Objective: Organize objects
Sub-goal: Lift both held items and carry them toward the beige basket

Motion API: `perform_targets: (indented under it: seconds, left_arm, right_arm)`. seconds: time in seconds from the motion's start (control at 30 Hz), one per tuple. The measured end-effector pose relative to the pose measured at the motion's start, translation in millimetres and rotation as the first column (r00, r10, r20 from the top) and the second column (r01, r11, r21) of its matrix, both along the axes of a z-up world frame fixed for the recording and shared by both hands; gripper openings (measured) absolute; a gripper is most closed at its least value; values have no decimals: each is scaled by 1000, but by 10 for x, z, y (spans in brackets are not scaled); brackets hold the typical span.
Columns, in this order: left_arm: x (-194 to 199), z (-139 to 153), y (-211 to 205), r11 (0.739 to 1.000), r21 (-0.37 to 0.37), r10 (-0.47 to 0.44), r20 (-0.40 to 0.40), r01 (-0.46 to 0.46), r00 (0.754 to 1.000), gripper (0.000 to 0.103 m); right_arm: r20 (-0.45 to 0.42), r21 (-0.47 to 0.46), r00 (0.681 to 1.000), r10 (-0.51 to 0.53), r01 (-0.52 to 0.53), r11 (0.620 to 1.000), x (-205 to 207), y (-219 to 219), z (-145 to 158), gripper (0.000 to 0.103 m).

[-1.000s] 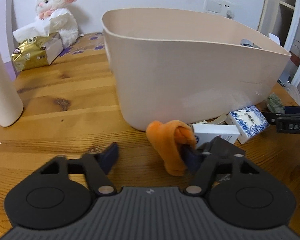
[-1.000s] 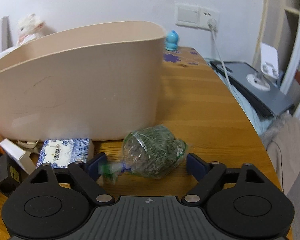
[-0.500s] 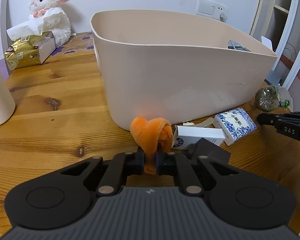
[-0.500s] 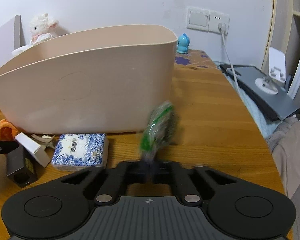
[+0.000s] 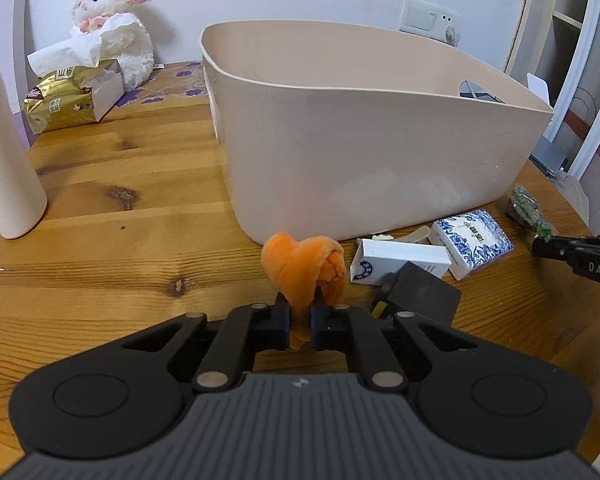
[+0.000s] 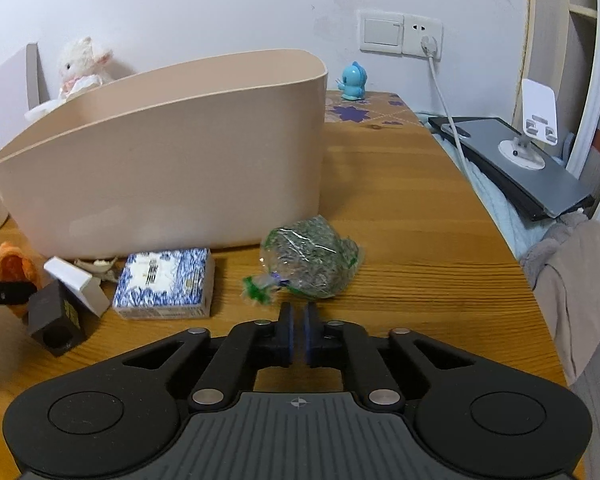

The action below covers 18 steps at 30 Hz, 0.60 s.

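While the left gripper (image 5: 300, 322) is closed on the lower fold of the orange cloth (image 5: 302, 268), the cloth is held upright just in front of the beige bin (image 5: 380, 160). The jaws of the right gripper (image 6: 298, 334) are drawn together to a thin slit, and nothing is seen between them. The green bag (image 6: 312, 264) lies on the table (image 5: 100, 280) just beyond its tips.

The pick-up step is judged complete for the cloth only. Beyond the cloth, a black block (image 5: 420, 300), a white box (image 5: 396, 260) and a blue-and-white packet (image 5: 472, 240) lie loose against the bin's near wall.

Next, the cloth is to be raised above the rim, carried over the opening and released. The right jaws must be reopened before the bag can be gripped.
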<state>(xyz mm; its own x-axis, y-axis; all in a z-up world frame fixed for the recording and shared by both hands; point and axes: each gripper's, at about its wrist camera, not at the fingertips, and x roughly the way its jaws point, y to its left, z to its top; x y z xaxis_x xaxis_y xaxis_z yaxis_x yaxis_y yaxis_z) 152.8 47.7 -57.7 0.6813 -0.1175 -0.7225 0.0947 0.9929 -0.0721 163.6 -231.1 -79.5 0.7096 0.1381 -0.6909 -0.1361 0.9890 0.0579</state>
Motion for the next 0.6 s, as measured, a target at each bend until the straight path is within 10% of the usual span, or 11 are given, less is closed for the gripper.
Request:
perform_targets:
  seconds: [0.13, 0.3, 0.6]
  left_arm:
    - [16, -7, 42, 1000, -12, 15, -4, -15, 1000, 10]
    - [57, -24, 56, 1000, -17, 21, -7, -21, 1000, 10]
    - [170, -39, 113, 999, -33, 37, -8, -37, 999, 10]
  right_arm:
    - [43, 10, 999, 1, -1, 1000, -95, -1, 52, 74]
    - [63, 64, 998, -31, 27, 998, 2, -76, 111, 90]
    - [5, 110, 996, -87, 86, 990, 441, -74, -101, 87]
